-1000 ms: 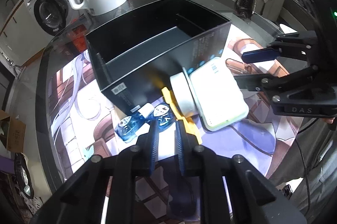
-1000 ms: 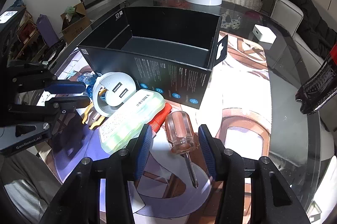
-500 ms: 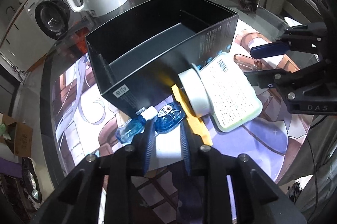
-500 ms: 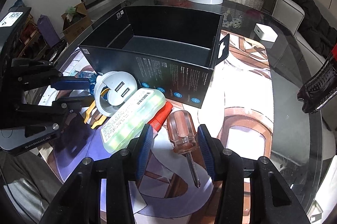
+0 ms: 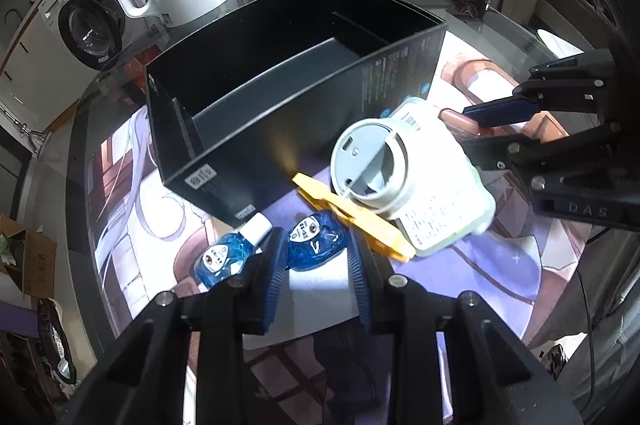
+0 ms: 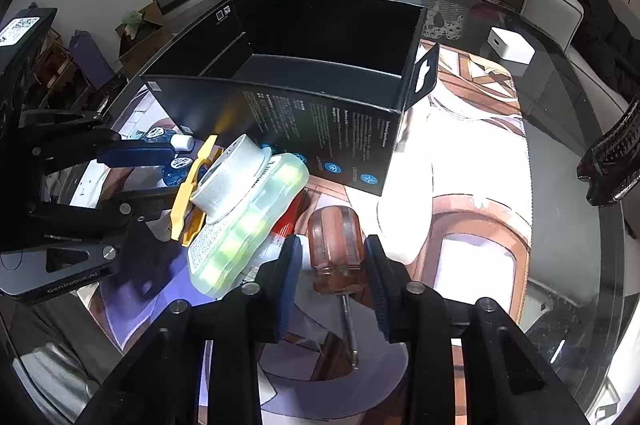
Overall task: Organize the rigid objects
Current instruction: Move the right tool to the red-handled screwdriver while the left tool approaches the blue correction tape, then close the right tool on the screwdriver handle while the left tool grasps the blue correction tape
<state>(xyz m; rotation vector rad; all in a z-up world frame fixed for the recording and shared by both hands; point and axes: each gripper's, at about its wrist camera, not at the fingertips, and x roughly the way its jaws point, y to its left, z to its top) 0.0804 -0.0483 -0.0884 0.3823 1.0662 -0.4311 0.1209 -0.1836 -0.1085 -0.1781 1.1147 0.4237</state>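
The left gripper (image 5: 316, 257) had spread and advanced around the blue translucent tape dispenser (image 5: 316, 245). The right gripper (image 6: 334, 265), also spread, had closed in to bracket the amber-handled screwdriver (image 6: 336, 249); neither pinched yet, so both grasps looked imminent.

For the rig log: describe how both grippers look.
Both are matte black angular frames with silver screws and ribbed blue finger pads. The left gripper reads "GenRobot.AI" and carries a QR sticker; the right gripper reads "DAS".

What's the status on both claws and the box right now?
Left claw open around blue bottle. Right claw open astride screwdriver handle. Black box empty. White adapter and pill case piled in front.
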